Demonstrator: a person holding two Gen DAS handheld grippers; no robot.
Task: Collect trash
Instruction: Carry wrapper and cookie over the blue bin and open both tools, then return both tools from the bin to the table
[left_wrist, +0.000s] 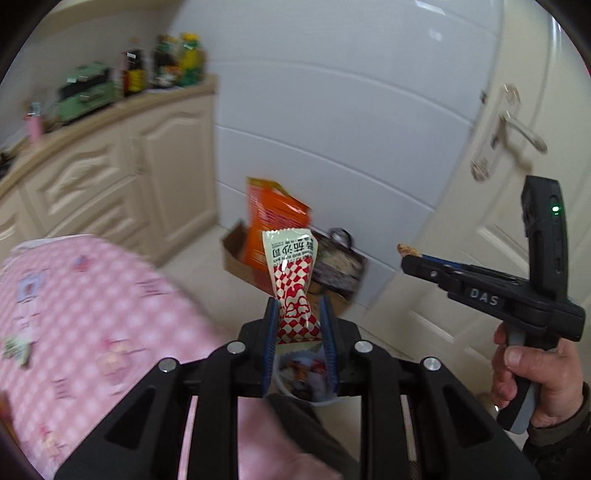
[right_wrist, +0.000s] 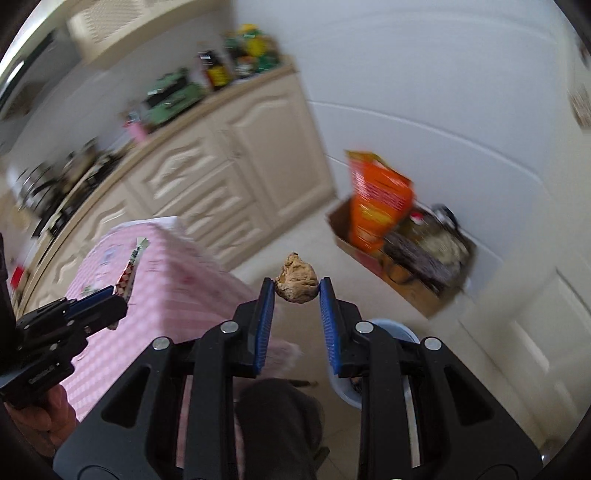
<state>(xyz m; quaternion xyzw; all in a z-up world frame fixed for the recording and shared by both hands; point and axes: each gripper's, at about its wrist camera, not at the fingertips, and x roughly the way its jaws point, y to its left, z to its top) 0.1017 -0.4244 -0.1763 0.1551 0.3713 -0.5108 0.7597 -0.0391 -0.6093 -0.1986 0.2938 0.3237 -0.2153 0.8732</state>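
A red-and-white checked sauce sachet (left_wrist: 293, 284) is pinched near its lower end by the left tongs (left_wrist: 297, 314), their blue pads nearly closed on it, so that most of the sachet stands free above the pads toward 12 o'clock. A crumpled brownish lump, which cannot be told for certain as food scrap or wadded paper (right_wrist: 296, 278), is clamped at the very tips of the right tongs (right_wrist: 296, 291), closed only as far as the lump allows.

A pale bin (left_wrist: 306, 380) with mixed rubbish inside is seen directly beneath the left tongs, at 6 o'clock in that view; in the right wrist view its rim (right_wrist: 391, 328) is seen at about 4 o'clock from the lump, partly hidden behind the right tongs. The pink checked table (left_wrist: 92, 314) lies at 9 o'clock of the sachet.

Several failures are judged possible. The lump is held by its widest part at the tips only, so it may be squeezed out and dropped on the floor (right_wrist: 303, 240) short of the bin. The sachet may be swung sideways by a fast move, and a release made before it is over the opening may land it on the rim or beside it. The two tongs may also be knocked together if both are brought over the narrow bin at once.
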